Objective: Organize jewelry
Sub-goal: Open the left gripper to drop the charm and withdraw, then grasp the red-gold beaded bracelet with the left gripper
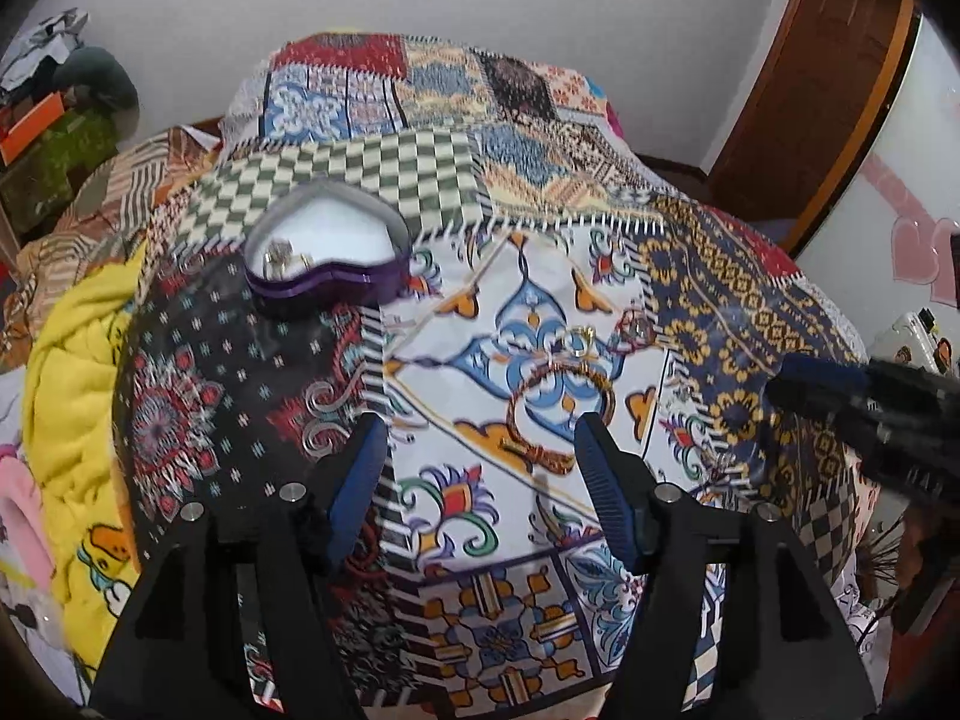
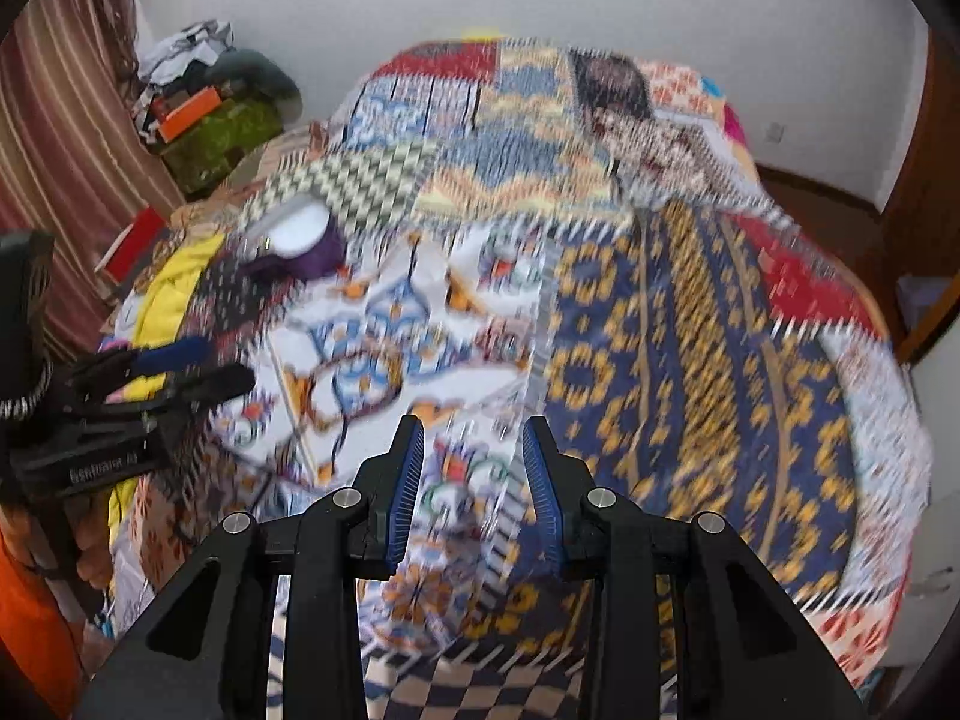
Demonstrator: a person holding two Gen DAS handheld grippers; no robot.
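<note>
A purple heart-shaped jewelry box with a white lining sits open on the patchwork bedspread, with a few small pieces inside. A gold-brown bracelet lies on the white patch, just beyond my left gripper, which is open and empty. A small ring and a round trinket lie just past the bracelet. In the blurred right wrist view my right gripper hovers over the bedspread, jaws apart with nothing between them. The box and bracelet are to its left.
A yellow blanket is bunched at the bed's left side. Boxes and clothes are piled in the far left corner by a striped curtain. A wooden door frame stands at the right.
</note>
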